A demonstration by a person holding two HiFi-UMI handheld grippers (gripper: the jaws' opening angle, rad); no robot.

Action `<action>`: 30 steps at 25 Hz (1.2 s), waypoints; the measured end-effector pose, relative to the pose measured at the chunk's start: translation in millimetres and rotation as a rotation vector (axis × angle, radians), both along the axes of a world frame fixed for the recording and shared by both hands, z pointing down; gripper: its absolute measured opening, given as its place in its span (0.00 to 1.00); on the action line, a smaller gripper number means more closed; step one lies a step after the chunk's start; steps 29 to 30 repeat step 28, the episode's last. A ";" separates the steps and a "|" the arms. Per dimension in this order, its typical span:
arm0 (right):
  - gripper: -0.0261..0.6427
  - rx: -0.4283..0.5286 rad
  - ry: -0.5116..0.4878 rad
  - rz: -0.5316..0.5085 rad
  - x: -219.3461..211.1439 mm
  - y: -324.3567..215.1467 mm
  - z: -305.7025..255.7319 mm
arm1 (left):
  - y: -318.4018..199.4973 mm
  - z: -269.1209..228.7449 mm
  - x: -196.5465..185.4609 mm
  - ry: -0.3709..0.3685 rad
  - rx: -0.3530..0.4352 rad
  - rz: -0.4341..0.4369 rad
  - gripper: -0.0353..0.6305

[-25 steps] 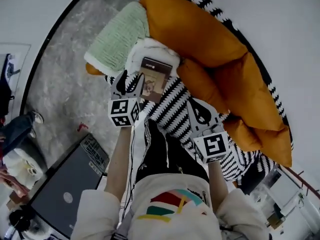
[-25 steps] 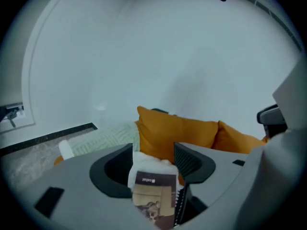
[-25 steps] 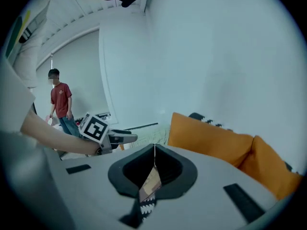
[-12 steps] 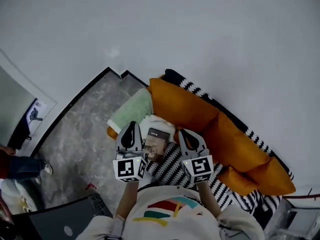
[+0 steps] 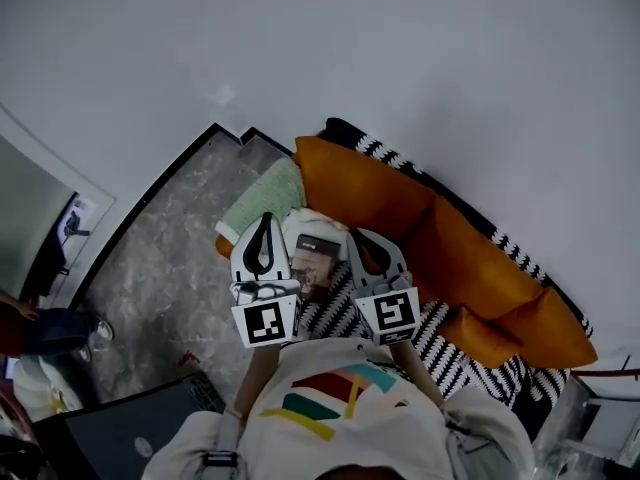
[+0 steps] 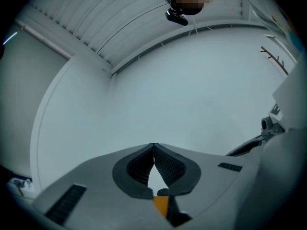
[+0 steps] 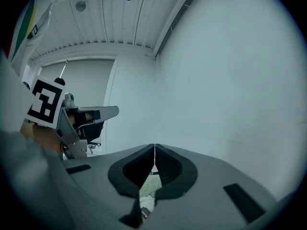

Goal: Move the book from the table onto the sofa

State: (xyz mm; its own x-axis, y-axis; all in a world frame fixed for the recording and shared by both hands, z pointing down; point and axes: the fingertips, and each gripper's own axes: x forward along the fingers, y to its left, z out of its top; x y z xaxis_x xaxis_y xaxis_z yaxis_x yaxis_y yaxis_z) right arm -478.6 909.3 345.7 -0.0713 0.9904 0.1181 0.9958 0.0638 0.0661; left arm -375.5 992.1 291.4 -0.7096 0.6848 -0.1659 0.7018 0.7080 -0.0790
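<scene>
The book (image 5: 314,261), brown-covered with a dark band at its top, lies flat on the sofa between a white cushion (image 5: 312,225) and the black-and-white striped throw (image 5: 440,340). My left gripper (image 5: 263,220) is held up to the book's left, apart from it. In the left gripper view its jaws (image 6: 154,145) are shut with nothing between them and face a white wall. My right gripper (image 5: 359,237) is up at the book's right, also clear of it. Its jaws (image 7: 154,148) are shut and empty.
Orange back cushions (image 5: 372,203) line the sofa, with a pale green pillow (image 5: 262,196) at its left end. Grey marbled floor (image 5: 160,253) lies to the left. A dark table (image 5: 130,438) is at the lower left, and a person's shoes (image 5: 50,330) are at the left edge.
Both grippers have risen away from the book, which stays on the sofa. The head view has tipped up and now takes in much more white wall.
</scene>
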 end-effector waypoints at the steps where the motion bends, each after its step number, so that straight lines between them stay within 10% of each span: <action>1: 0.06 -0.002 -0.007 -0.009 0.6 0.5 -1.6 | -0.6 0.3 1.9 0.007 -0.003 -0.005 0.07; 30: 0.06 0.014 0.037 -0.199 53.4 6.6 10.9 | 6.9 0.8 55.0 0.075 -0.024 -0.132 0.07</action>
